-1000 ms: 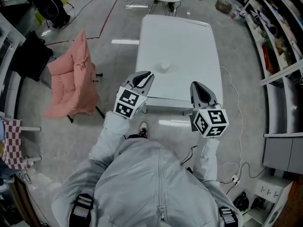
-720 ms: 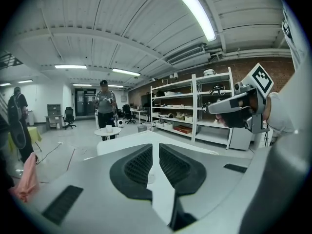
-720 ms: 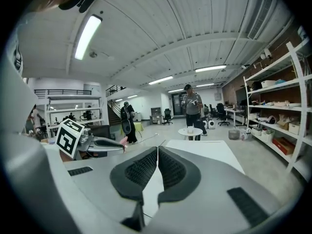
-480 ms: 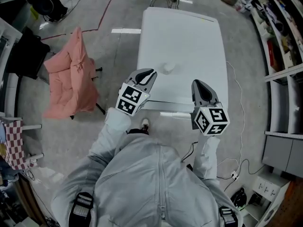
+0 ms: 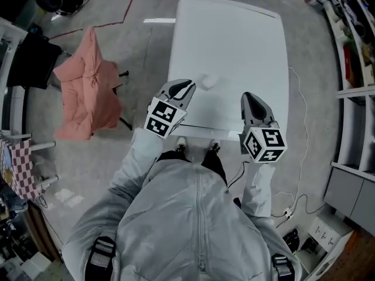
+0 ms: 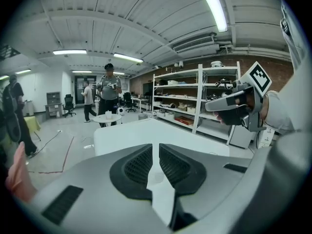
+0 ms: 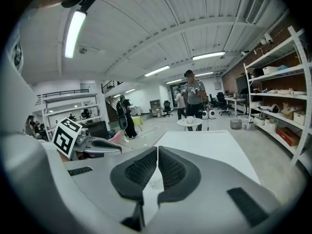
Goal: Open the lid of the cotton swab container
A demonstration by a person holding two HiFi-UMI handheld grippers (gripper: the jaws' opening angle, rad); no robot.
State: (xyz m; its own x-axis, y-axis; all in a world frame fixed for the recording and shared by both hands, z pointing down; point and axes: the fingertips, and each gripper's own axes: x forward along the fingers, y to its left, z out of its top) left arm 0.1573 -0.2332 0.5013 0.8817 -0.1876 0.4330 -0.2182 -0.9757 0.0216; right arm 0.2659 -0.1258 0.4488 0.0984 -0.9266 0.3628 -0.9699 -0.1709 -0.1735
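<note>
Left hand-held gripper (image 5: 183,88) and right hand-held gripper (image 5: 251,101) both clenched, empty. Cotton swab container (image 5: 209,81) sits untouched on desk (image 5: 234,45), near the left tips. Risk: closed jaws bump it and the light container slides or tips.

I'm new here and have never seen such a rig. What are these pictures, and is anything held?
A person holds a two-jaw tool in each hand; there is no robot arm. The top-down picture comes from a camera on their head and shows the left tool and right tool, each bearing a marker cube. The other two pictures come from cameras riding on the tools, looking along their jaws. On the white table stands a small white container, untouched. Both tools are shut and empty.
</note>
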